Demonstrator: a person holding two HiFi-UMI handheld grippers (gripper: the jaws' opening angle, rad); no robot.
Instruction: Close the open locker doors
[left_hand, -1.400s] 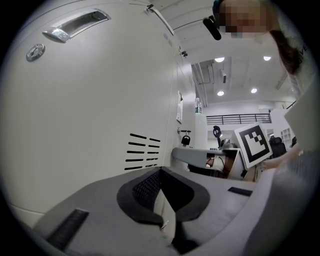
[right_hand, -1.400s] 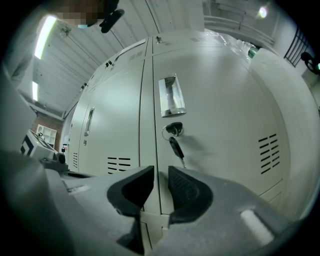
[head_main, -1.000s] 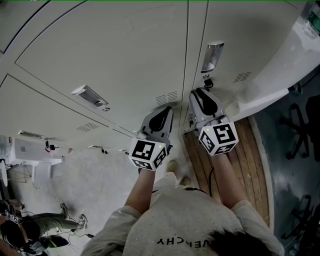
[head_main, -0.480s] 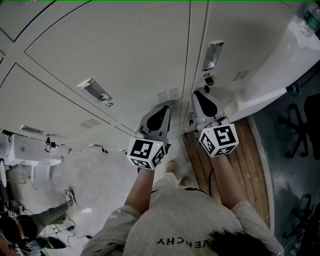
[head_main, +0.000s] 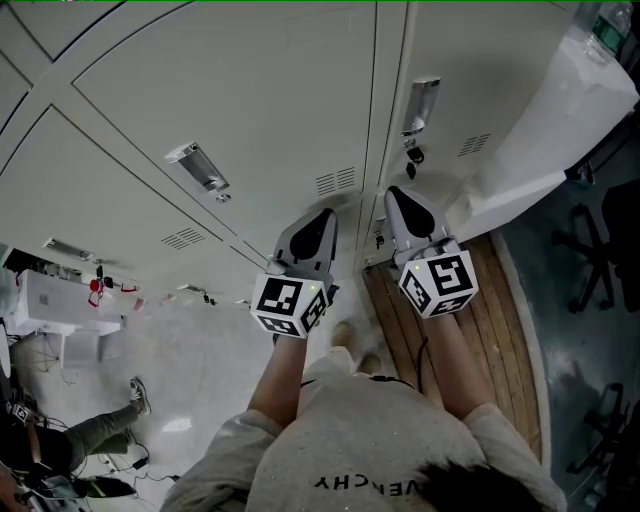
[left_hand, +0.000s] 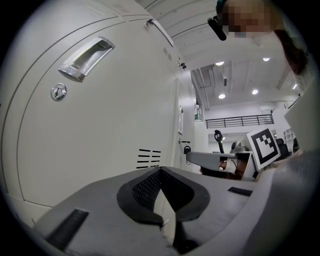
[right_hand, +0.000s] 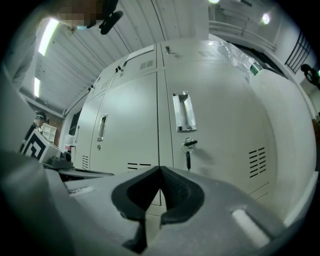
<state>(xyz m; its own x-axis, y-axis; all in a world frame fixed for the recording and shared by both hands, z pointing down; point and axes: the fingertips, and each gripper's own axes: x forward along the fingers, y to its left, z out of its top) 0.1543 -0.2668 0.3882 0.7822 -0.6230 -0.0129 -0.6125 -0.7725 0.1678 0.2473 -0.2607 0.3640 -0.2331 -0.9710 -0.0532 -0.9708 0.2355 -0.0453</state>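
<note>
The grey locker doors (head_main: 250, 110) all lie flush with the bank; I see none standing ajar. The right-hand door (right_hand: 210, 125) has a recessed handle (right_hand: 182, 111) with a key (right_hand: 188, 145) hanging in its lock. In the head view my left gripper (head_main: 322, 215) and right gripper (head_main: 397, 192) point level at the lockers, side by side and a little short of them. The left gripper (left_hand: 160, 169) is shut with nothing in it. The right gripper (right_hand: 160, 168) has just been closing and is now shut, with nothing between its jaws.
The bank's white side wall (head_main: 560, 120) runs off to the right, with a bottle (right_hand: 255, 67) on top. A wooden strip of floor (head_main: 490, 300) lies under my right arm, beside an office chair (head_main: 610, 240). A person's leg (head_main: 90, 440) shows at lower left.
Both grippers have drawn back a little from the lockers. The door handles have slid right in the head view. The person at lower left has stepped further out of view.
</note>
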